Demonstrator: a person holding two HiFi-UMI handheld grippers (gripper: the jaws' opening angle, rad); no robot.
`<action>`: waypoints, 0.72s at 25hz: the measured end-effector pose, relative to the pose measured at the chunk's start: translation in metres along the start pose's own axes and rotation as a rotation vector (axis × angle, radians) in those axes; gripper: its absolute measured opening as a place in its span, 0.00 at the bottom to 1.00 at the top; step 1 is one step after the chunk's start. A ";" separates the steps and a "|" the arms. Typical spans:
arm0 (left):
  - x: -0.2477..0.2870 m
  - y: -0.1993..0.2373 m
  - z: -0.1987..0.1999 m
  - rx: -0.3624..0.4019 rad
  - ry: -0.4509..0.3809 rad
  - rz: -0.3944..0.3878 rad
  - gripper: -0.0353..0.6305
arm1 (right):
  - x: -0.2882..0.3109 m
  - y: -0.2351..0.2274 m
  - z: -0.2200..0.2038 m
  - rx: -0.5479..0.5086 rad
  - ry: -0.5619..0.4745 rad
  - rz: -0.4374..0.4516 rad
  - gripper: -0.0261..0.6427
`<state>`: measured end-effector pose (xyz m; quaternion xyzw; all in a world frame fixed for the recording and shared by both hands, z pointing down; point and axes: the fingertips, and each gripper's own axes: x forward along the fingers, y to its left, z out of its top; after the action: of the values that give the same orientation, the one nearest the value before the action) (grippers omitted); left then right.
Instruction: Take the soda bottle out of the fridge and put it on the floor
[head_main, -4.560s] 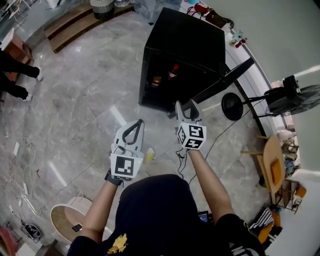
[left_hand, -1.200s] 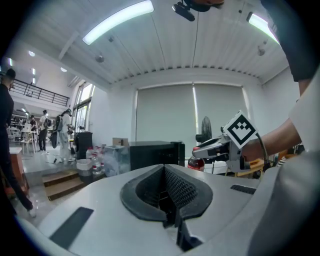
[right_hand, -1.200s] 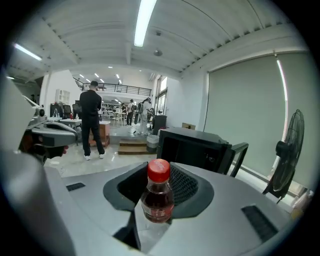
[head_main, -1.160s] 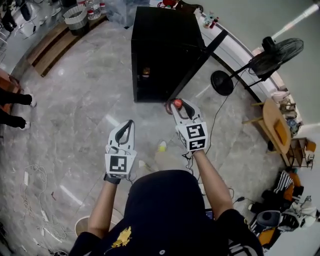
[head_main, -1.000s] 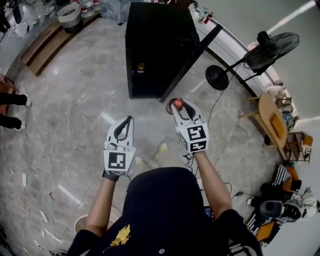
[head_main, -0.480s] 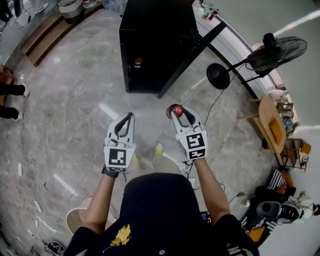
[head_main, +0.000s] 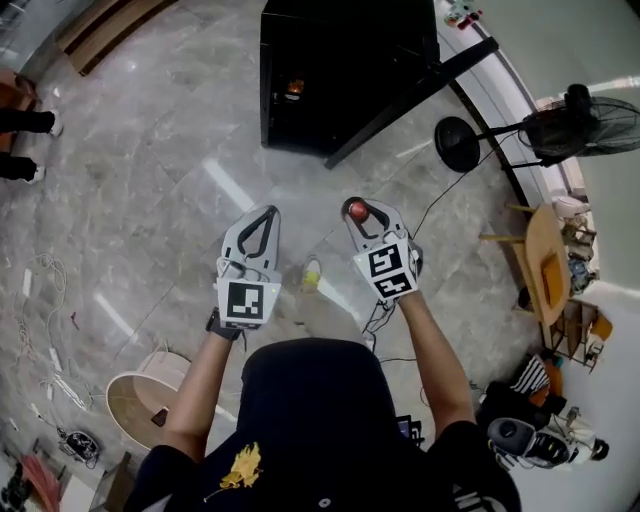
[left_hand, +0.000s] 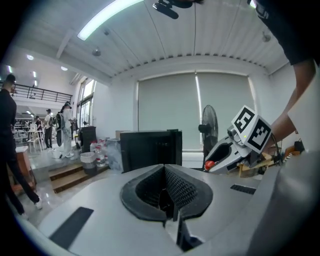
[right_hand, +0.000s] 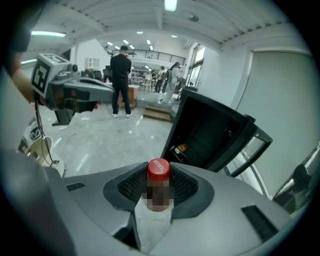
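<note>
Right gripper view: R claw (right_hand: 159, 189) pinching soda bottle (right_hand: 158, 171) at neck, cap sticking above; L claw (left_hand: 172, 212) pressed together.

The soda bottle (right_hand: 158, 170) shows a bright red cap in the right claw (head_main: 358, 208), whose shell is pale grey with dark mesh pads (right_hand: 186, 184). Both it and the left claw (head_main: 265, 214) carry cubes (head_main: 247, 301) patterned in black-and-white squares. Beyond the claws the fridge (head_main: 345, 60) is black. Beneath them the floor (head_main: 150, 170) is glossy grey veined marble.
</note>
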<state>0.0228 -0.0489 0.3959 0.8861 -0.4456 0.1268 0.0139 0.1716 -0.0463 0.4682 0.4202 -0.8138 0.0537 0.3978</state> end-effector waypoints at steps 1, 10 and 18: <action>-0.002 0.001 -0.003 -0.003 0.000 0.009 0.08 | 0.004 0.003 -0.005 -0.041 0.030 0.024 0.23; -0.009 -0.005 -0.020 -0.034 0.040 0.027 0.08 | 0.015 0.021 -0.041 -0.350 0.232 0.178 0.23; -0.006 -0.011 -0.049 -0.001 0.073 0.042 0.08 | 0.038 0.029 -0.088 -0.590 0.388 0.296 0.23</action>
<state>0.0181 -0.0308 0.4430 0.8714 -0.4632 0.1591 0.0278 0.1912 -0.0150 0.5613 0.1477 -0.7557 -0.0472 0.6363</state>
